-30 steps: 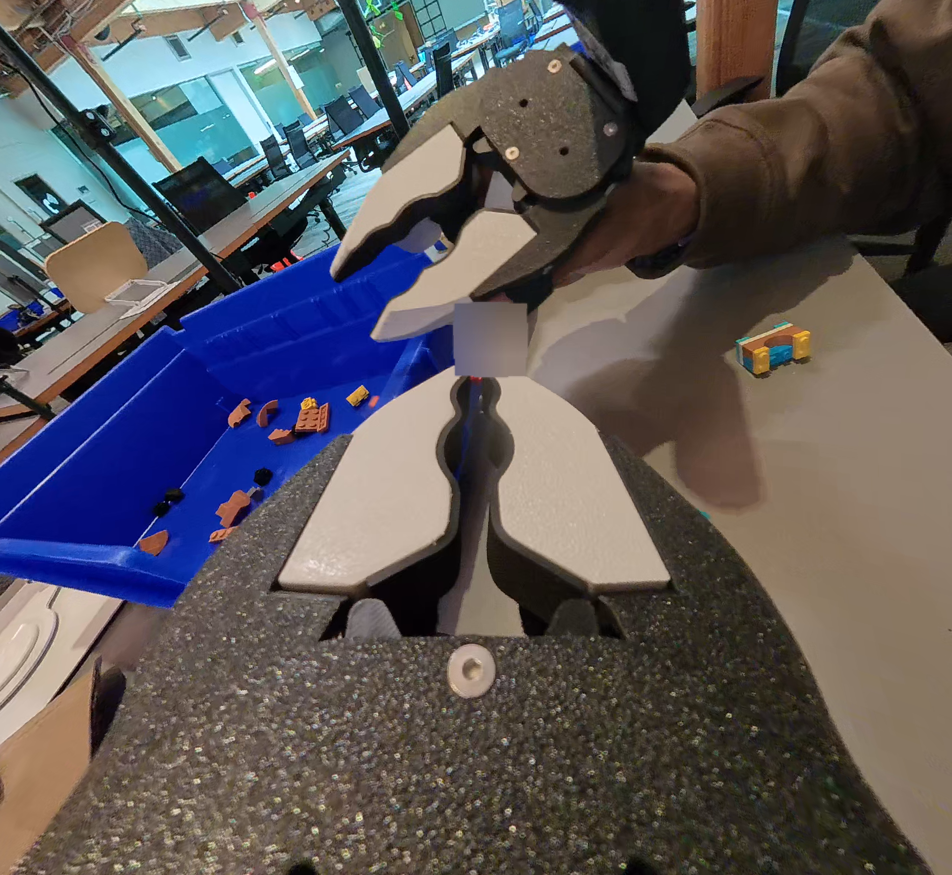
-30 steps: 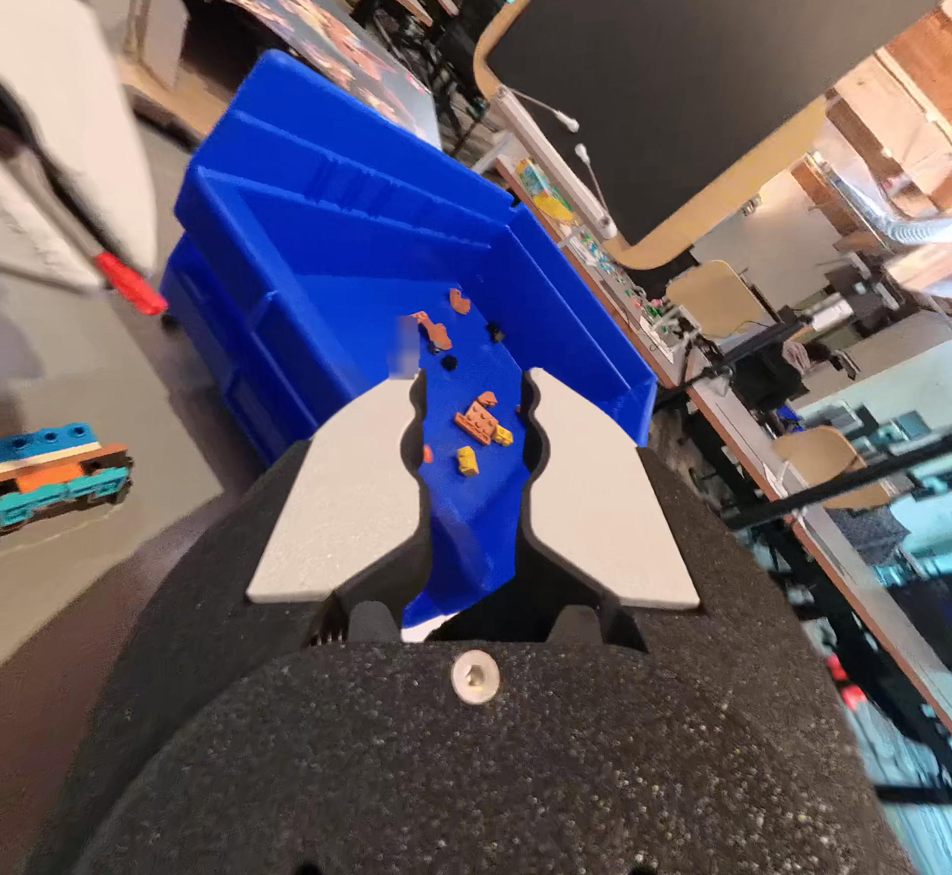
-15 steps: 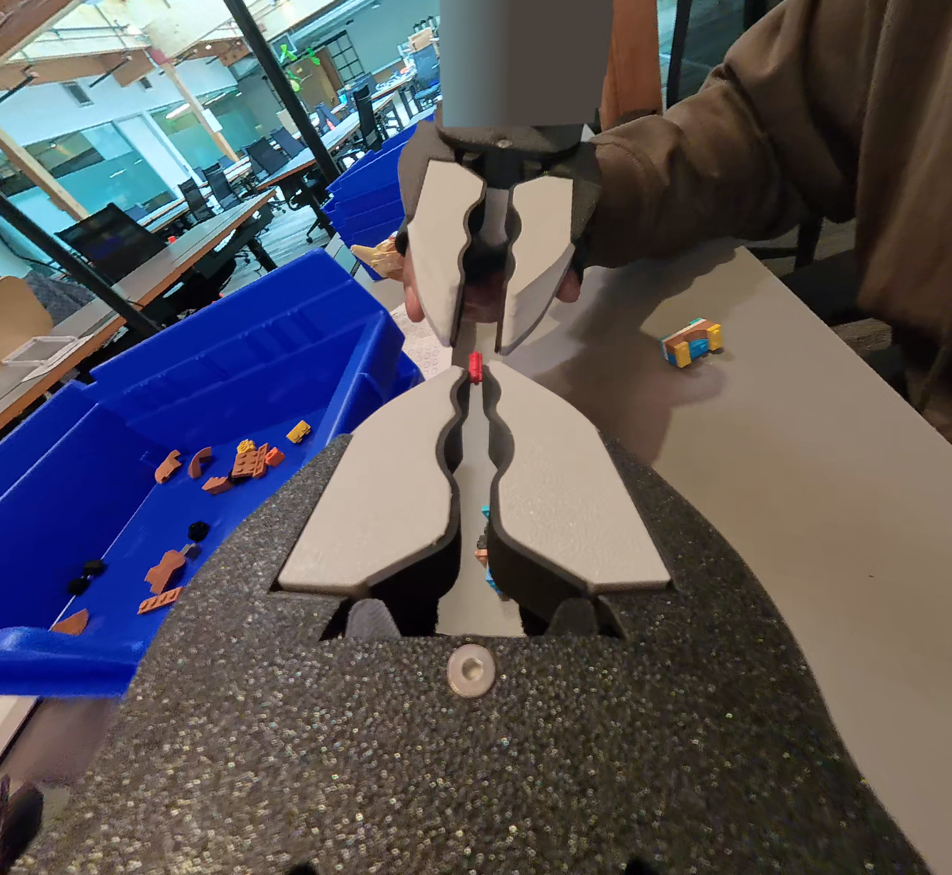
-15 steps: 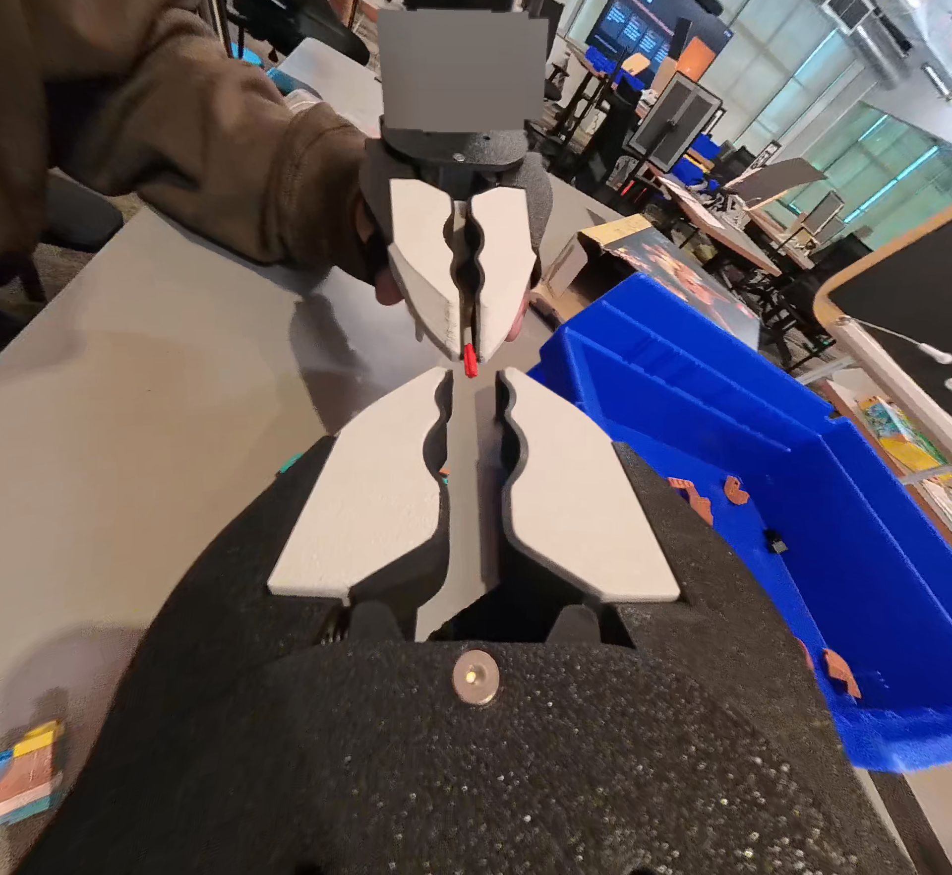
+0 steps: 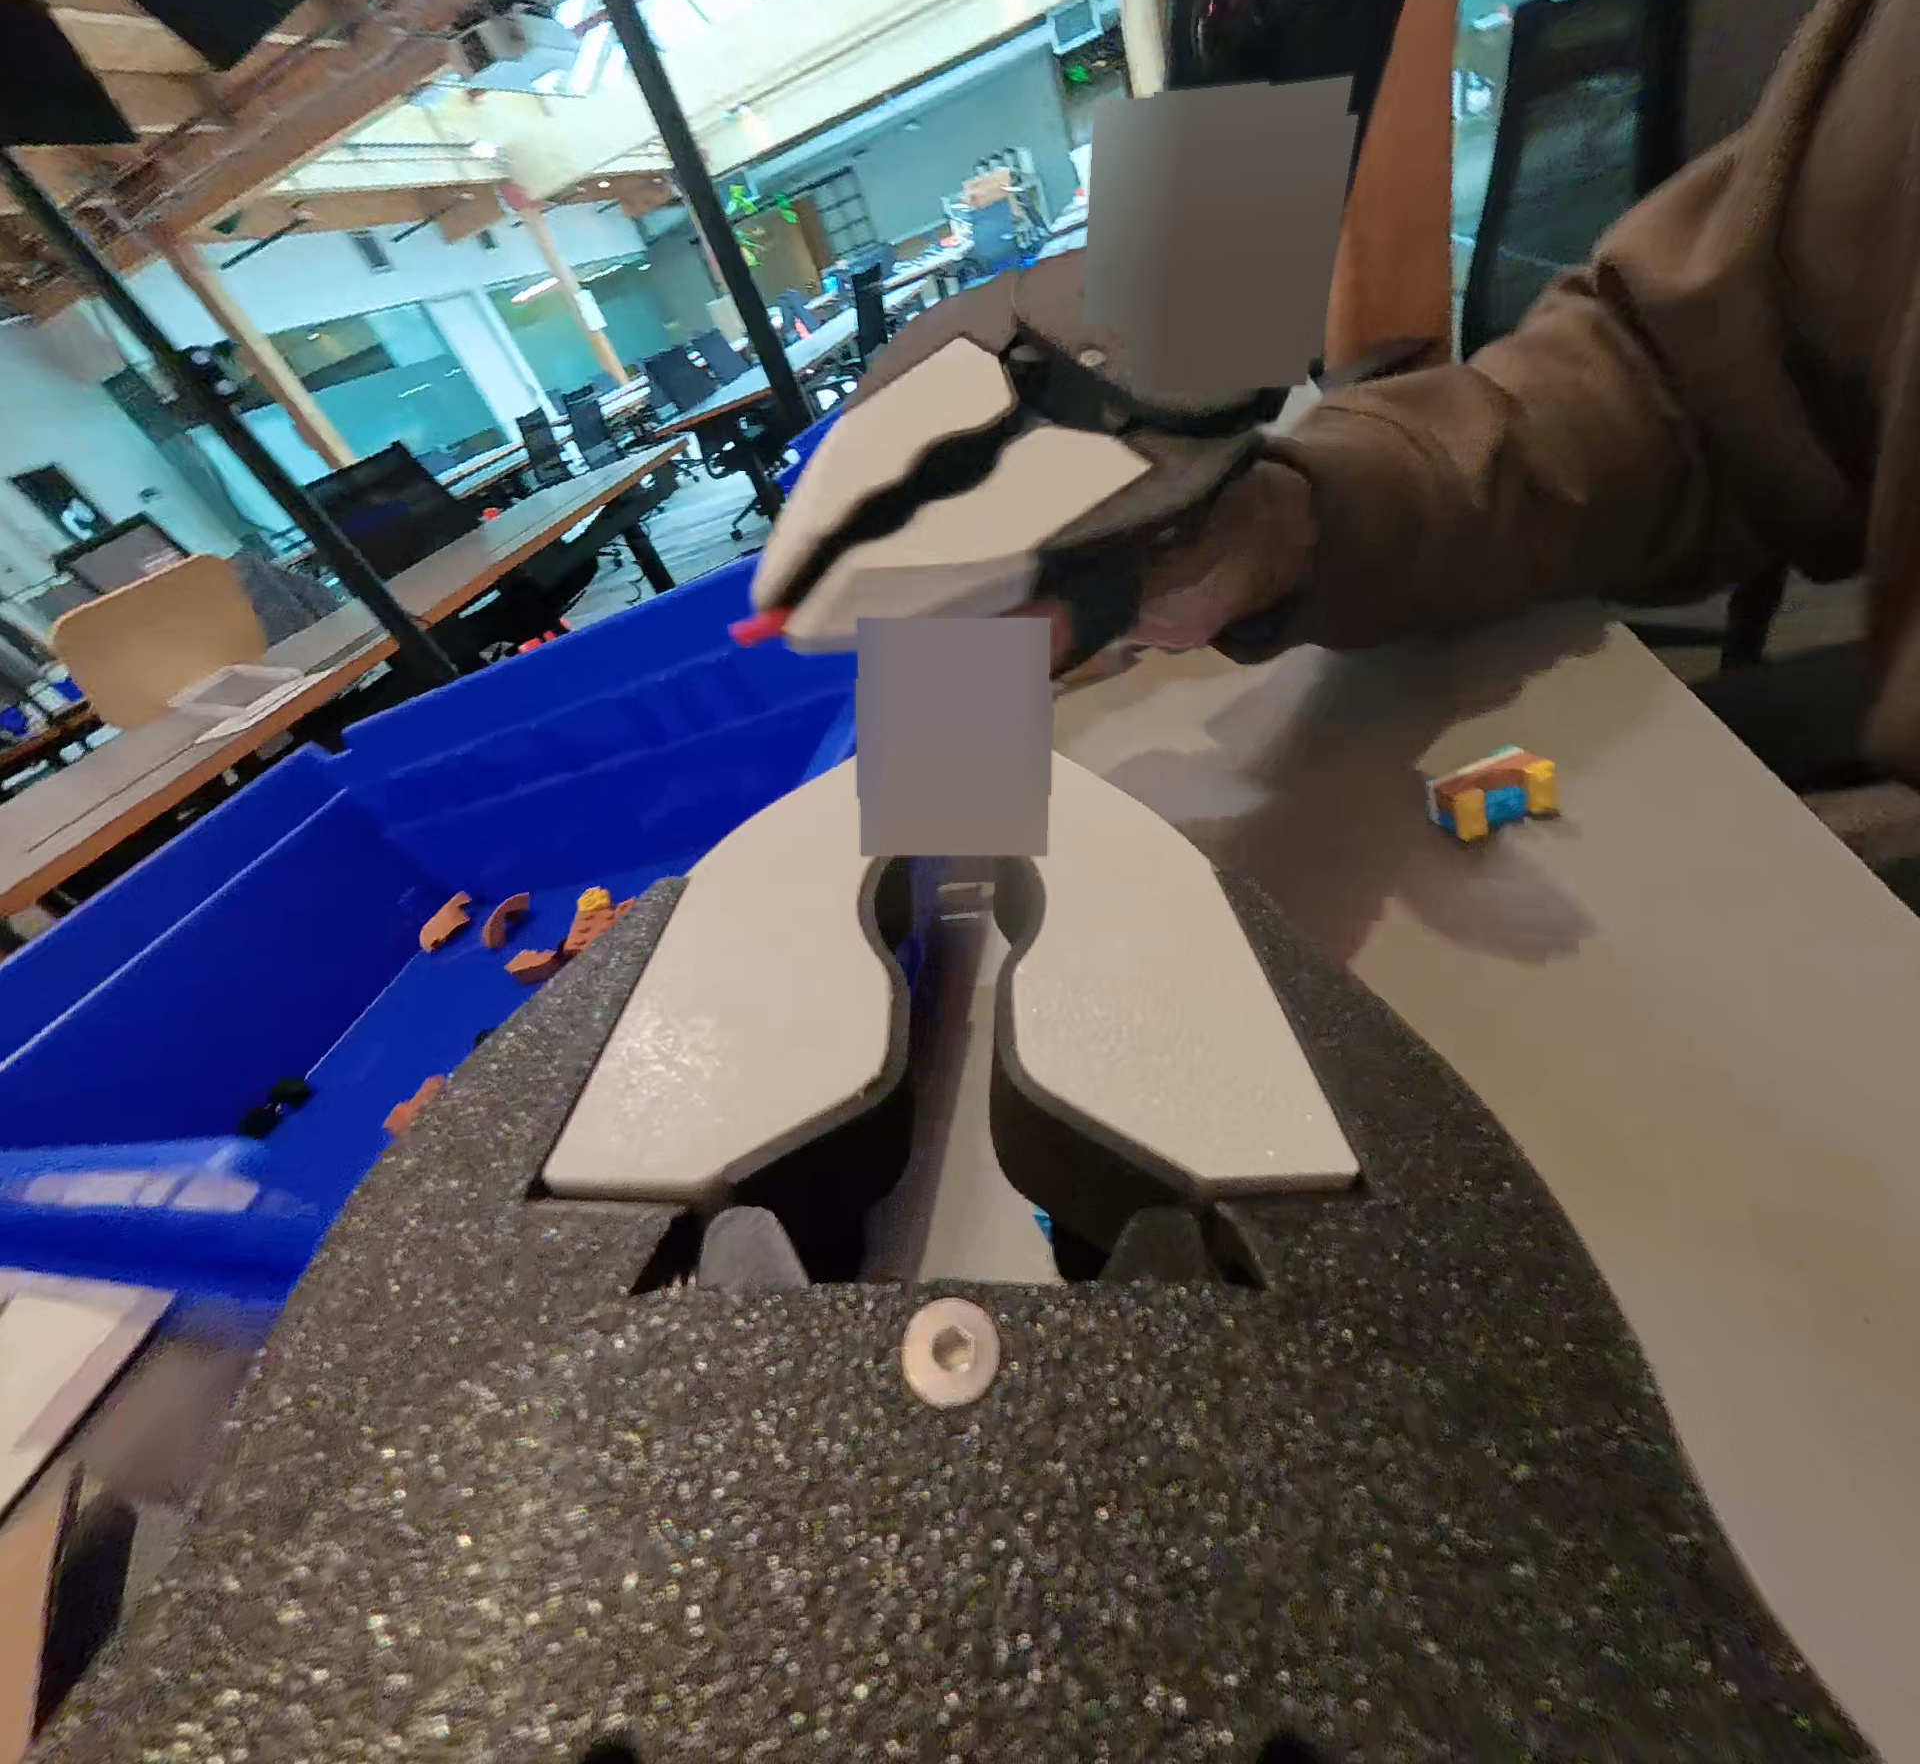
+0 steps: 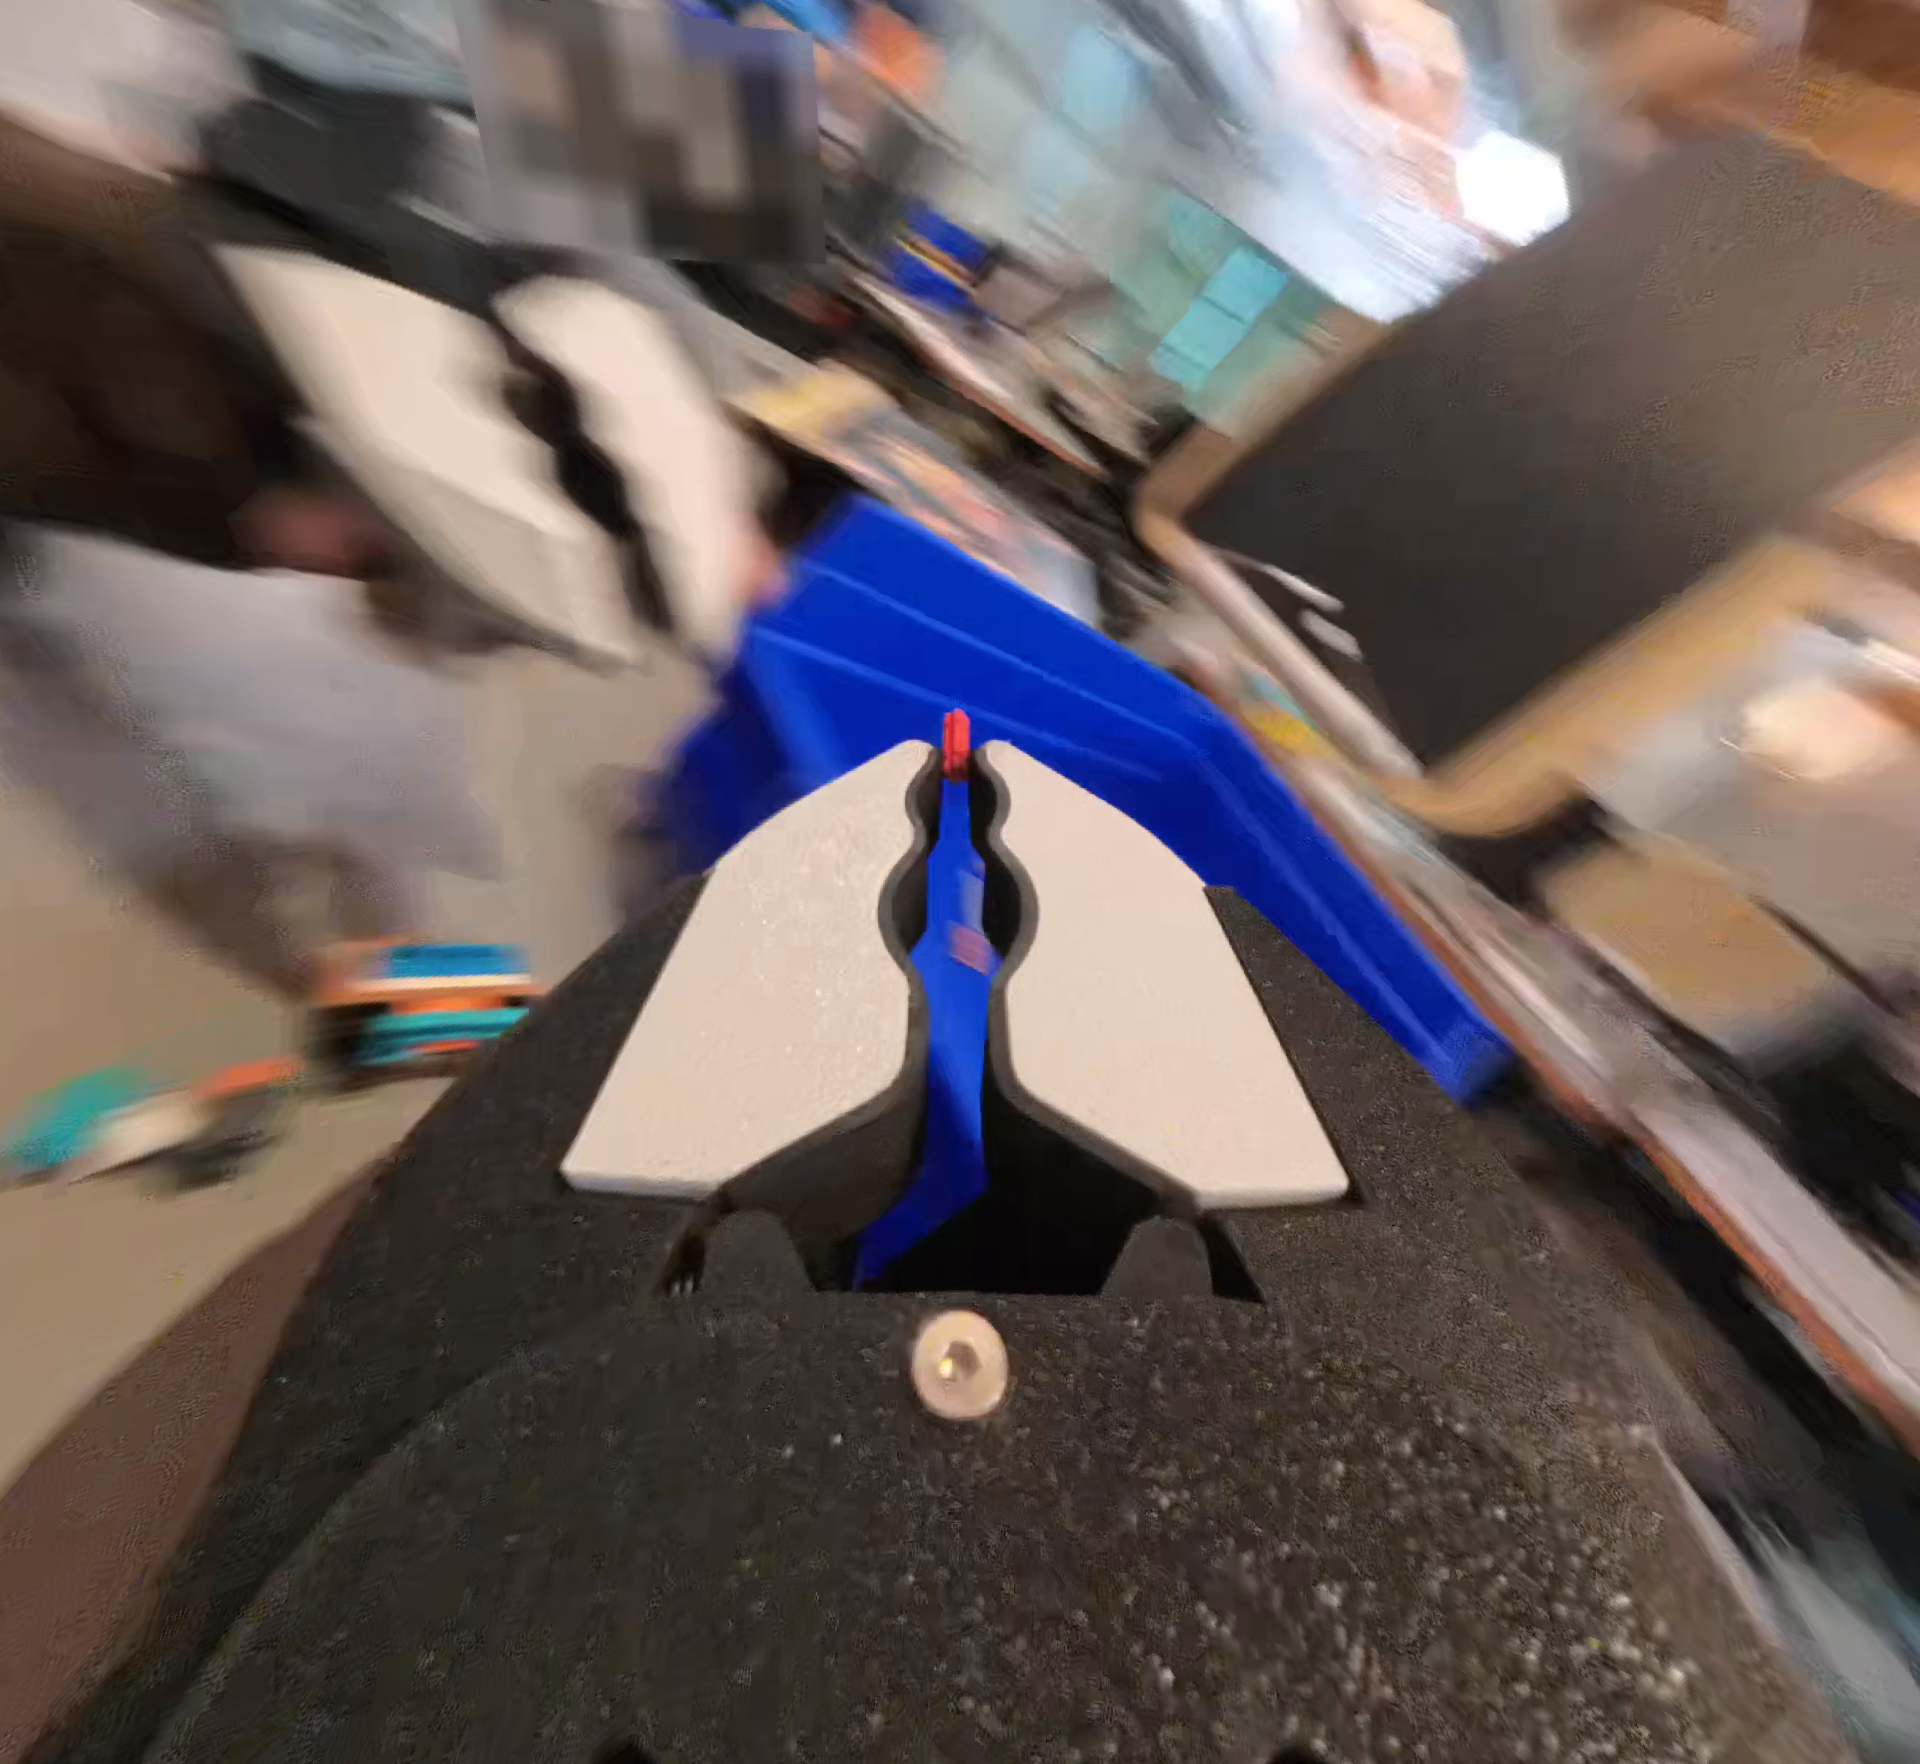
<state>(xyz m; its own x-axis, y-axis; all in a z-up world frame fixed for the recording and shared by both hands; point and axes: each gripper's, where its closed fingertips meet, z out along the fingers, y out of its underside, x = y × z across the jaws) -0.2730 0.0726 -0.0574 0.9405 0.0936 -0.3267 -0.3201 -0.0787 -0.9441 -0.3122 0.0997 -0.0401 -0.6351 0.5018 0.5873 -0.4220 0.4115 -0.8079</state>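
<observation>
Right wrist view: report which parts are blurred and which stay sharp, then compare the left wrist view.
Right wrist view: surroundings smeared by motion; the right gripper and red piece stay sharp. Left wrist view: mostly crisp; the blue bin blurs at its near rim.

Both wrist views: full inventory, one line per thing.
bin: 1, blue, beside the table
loose bricks: several, brown and orange, some black, on the bin floor
brick build: 1, multicoloured, on the table
second brick build: 1, teal and orange, blurred, on the table
table: 1, grey
red piece: 1, in the right gripper's jaws
sleeve: 1, brown
left gripper: tips hidden
right gripper: shut on the red piece
</observation>
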